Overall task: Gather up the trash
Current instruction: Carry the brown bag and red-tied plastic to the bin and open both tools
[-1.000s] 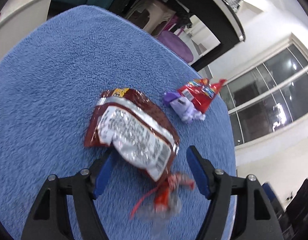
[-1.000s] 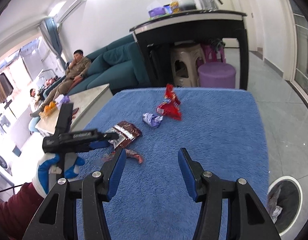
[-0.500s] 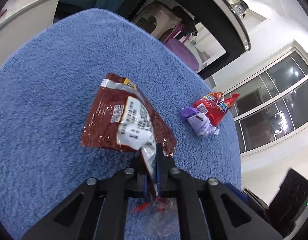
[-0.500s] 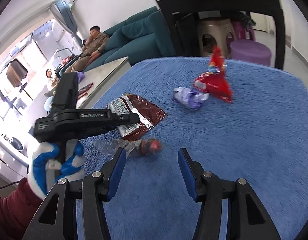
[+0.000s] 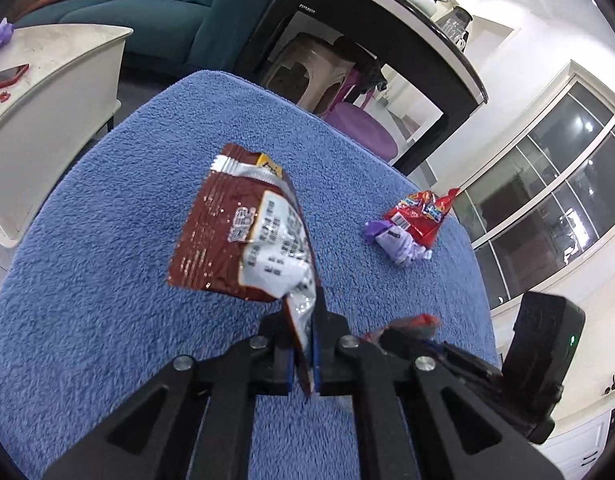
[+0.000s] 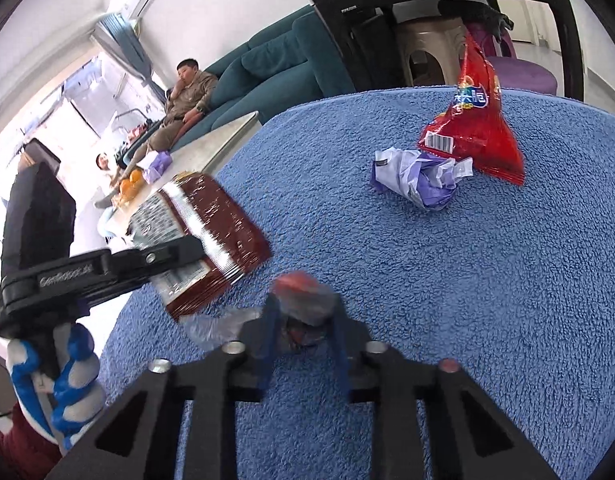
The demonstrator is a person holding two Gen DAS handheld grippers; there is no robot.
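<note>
My left gripper (image 5: pixel 304 336) is shut on a brown snack wrapper (image 5: pixel 243 236) and holds it lifted above the blue towel (image 5: pixel 107 280); the wrapper also shows in the right wrist view (image 6: pixel 215 224). My right gripper (image 6: pixel 303 332) has closed around a crumpled clear and red wrapper (image 6: pixel 303 300) on the towel; its tip shows in the left wrist view (image 5: pixel 407 326). A red snack bag (image 6: pixel 479 120) and a crumpled purple wrapper (image 6: pixel 419 176) lie farther back, touching each other.
The blue towel (image 6: pixel 487 300) covers the table. A white coffee table (image 5: pixel 55 64), a teal sofa (image 5: pixel 167 4), a black counter (image 5: pixel 387 20) with stools under it stand behind. People sit on the sofa (image 6: pixel 187 92).
My left gripper lifted the brown wrapper higher off the towel. My right gripper moved forward and closed on the clear and red wrapper, where it was open before.
</note>
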